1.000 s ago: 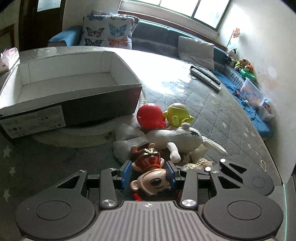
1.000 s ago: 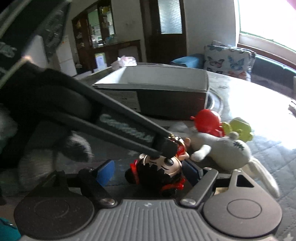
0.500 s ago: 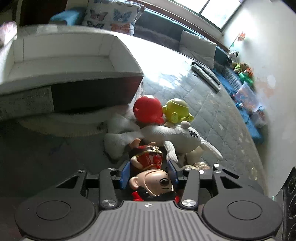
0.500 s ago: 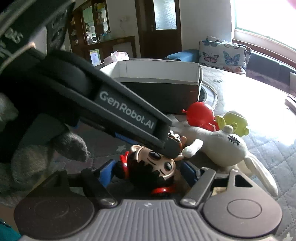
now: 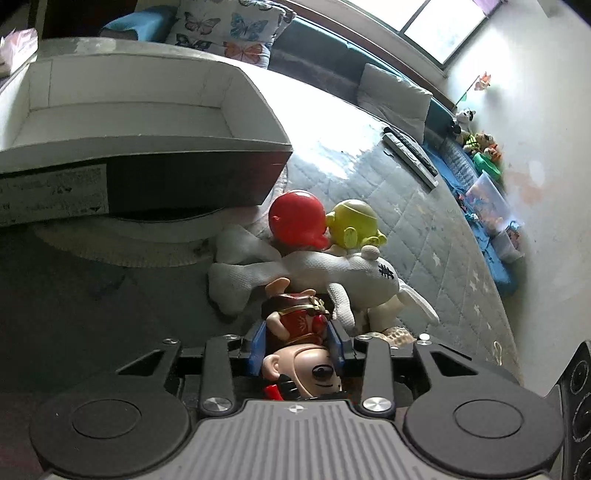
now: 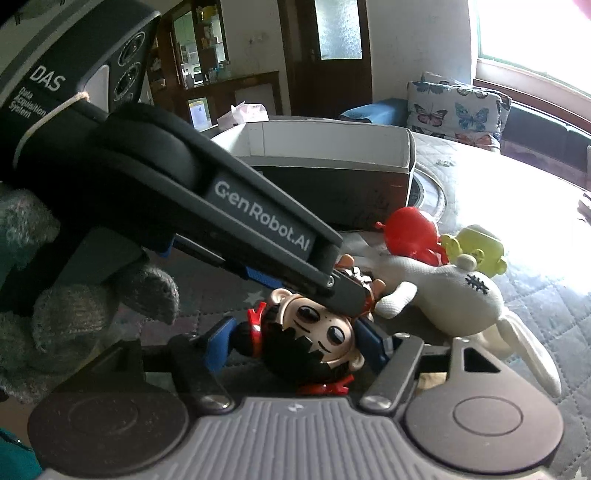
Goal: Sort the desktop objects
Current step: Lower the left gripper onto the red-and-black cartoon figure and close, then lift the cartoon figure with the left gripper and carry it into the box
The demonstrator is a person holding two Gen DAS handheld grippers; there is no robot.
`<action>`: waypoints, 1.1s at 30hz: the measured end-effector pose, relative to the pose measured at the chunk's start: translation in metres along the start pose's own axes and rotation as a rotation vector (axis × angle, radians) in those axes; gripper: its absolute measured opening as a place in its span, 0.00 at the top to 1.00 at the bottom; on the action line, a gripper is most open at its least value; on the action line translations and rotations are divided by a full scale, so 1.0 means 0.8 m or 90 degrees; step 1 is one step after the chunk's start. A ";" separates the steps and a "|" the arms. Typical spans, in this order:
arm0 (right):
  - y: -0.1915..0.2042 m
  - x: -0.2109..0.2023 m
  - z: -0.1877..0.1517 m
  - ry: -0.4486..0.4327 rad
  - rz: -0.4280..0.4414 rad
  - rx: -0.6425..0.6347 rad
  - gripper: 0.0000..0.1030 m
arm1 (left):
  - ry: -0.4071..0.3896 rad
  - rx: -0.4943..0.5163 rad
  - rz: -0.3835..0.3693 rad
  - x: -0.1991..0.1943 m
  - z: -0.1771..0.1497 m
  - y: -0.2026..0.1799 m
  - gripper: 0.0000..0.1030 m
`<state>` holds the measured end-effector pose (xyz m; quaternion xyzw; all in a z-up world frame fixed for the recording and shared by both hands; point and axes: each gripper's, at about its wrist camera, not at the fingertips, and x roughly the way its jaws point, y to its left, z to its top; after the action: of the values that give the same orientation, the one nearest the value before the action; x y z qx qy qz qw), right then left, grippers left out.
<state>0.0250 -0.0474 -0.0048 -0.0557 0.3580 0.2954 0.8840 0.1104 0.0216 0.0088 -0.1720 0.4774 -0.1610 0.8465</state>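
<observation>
My left gripper (image 5: 297, 341) is shut on a doll figure (image 5: 299, 332) with a red costume, a big pale head and black hair, and holds it just above the table. My right gripper (image 6: 295, 339) stands open around the same doll's head (image 6: 314, 343), its blue pads beside it. The left gripper's arm (image 6: 221, 206) crosses the right wrist view. An open white-lined cardboard box (image 5: 122, 110) stands beyond, at the far left. A red round toy (image 5: 297, 218), a yellow-green toy (image 5: 352, 225) and a white knitted plush (image 5: 332, 269) lie between doll and box.
The box rests on a round white mat (image 5: 122, 247) on a grey quilted table cover (image 5: 424, 236). Two remote controls (image 5: 410, 155) lie far right. A sofa with butterfly cushions (image 5: 229, 29) is behind the table. A gloved hand (image 6: 74, 306) holds the left gripper.
The left gripper has lifted the doll and moved closer to the box and the toy pile. The right gripper stays open around the doll's head.
</observation>
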 end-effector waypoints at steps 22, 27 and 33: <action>0.024 0.004 0.007 0.011 -0.017 -0.062 0.31 | -0.004 -0.036 -0.021 -0.008 0.001 0.016 0.64; 0.029 0.002 0.019 -0.011 -0.011 -0.075 0.32 | -0.025 -0.042 -0.015 -0.025 0.013 0.018 0.64; 0.031 0.000 0.061 -0.058 -0.011 -0.101 0.32 | -0.072 -0.028 -0.006 -0.054 0.051 0.013 0.64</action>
<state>0.0404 -0.0115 0.0340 -0.1153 0.2922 0.3177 0.8946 0.1259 0.0554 0.0565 -0.2016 0.4315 -0.1444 0.8674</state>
